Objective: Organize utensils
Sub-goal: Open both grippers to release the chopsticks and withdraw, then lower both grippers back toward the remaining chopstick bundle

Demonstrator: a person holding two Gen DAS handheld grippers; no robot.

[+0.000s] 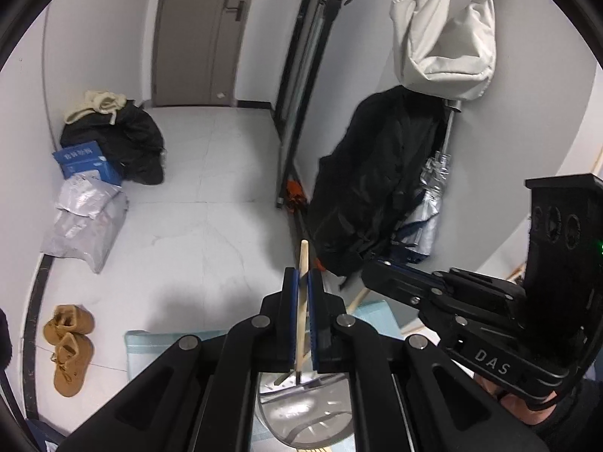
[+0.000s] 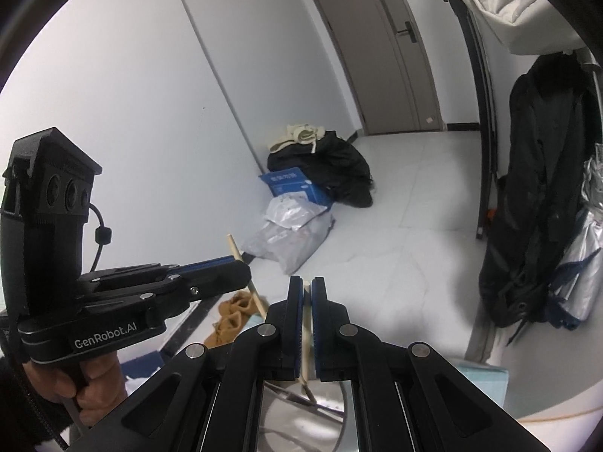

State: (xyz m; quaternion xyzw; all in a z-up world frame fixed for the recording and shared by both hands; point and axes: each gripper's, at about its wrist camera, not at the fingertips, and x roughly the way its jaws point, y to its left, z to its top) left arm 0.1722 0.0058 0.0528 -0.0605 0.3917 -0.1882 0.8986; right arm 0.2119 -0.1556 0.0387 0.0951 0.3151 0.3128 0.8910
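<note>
Left wrist view, wooden stick (image 1: 301,301) clamped between left gripper (image 1: 302,278) pads

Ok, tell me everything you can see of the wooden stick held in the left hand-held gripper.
The pale wooden stick is thin, round and straight, like a chopstick or utensil handle. It stands nearly upright, clamped between the blue pads of the left hand-held gripper, its blunt top end poking above the fingertips. Its lower end drops toward the shiny metal bowl below, where it seems to meet a dark metal piece; that joint is unclear. Seen from the right wrist, it leans slightly.
</note>
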